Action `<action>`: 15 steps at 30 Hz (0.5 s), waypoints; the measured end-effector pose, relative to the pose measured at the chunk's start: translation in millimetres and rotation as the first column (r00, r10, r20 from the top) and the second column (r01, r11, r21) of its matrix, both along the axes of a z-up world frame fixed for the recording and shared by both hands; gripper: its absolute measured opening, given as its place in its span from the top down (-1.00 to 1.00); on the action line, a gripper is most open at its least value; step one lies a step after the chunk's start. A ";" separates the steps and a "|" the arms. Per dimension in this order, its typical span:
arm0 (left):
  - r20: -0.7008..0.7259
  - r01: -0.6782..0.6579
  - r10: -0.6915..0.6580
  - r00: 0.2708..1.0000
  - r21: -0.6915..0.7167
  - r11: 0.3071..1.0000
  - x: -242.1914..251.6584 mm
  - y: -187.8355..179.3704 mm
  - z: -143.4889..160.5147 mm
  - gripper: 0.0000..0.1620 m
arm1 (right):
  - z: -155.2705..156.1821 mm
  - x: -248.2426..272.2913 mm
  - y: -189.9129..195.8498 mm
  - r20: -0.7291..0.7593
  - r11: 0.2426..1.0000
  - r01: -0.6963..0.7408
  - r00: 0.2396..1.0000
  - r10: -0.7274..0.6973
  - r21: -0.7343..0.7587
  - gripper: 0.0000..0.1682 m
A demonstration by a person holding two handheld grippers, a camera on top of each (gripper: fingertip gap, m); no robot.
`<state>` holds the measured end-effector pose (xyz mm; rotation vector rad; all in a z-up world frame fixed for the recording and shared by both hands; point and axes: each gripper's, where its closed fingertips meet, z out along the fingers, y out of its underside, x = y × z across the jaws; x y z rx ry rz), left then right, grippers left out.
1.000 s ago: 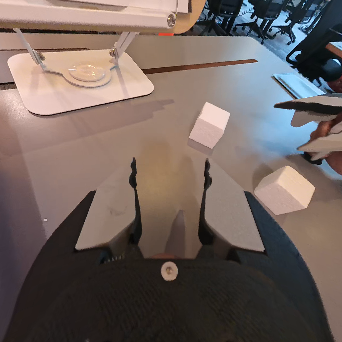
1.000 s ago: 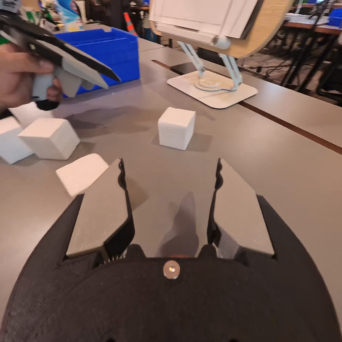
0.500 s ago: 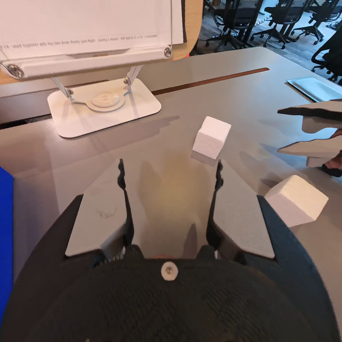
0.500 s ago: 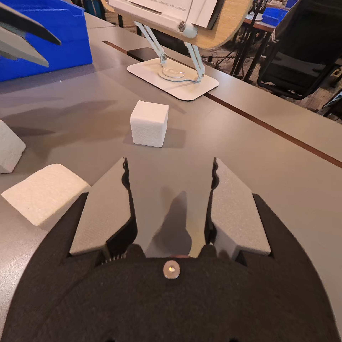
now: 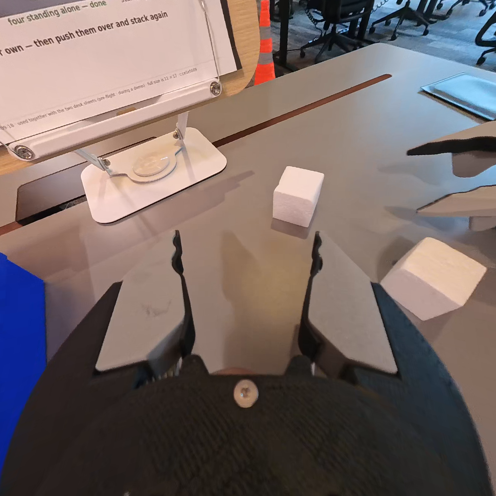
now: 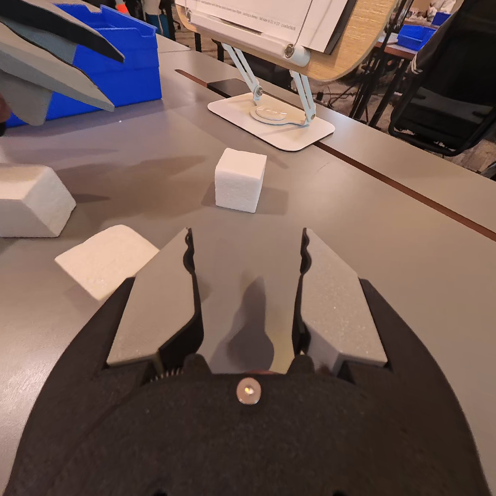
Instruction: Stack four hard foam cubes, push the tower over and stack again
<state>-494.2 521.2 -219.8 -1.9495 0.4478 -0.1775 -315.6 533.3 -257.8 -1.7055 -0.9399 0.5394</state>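
Grey tabletop (image 5: 349, 139) fills both views, with office chairs (image 5: 335, 29) and an orange traffic cone (image 5: 264, 51) on the floor beyond its far edge. At the far side stands a white document stand (image 6: 271, 120) holding a printed sheet on a wooden board, and a blue bin (image 6: 128, 67) sits at the far left in the right wrist view.

No tower stands; the white foam cubes lie scattered singly. One upright cube (image 6: 240, 181) rests alone mid-table, just ahead of both grippers. A tilted cube (image 6: 104, 260) lies near the right gripper's left finger, and a third cube (image 6: 29, 201) lies farther left, apart from it.

Left gripper (image 5: 247, 241) hovers with jaws spread wide and nothing between them. Right gripper (image 6: 247, 236) is likewise spread apart and empty, above bare table.
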 end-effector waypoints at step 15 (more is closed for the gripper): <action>-0.132 0.072 -0.070 0.989 0.009 0.997 22.5 -16.1 2.3 -0.15 | 10.1 -3.0 -14.6 -0.082 0.998 -0.057 0.995 0.058 0.007 0.10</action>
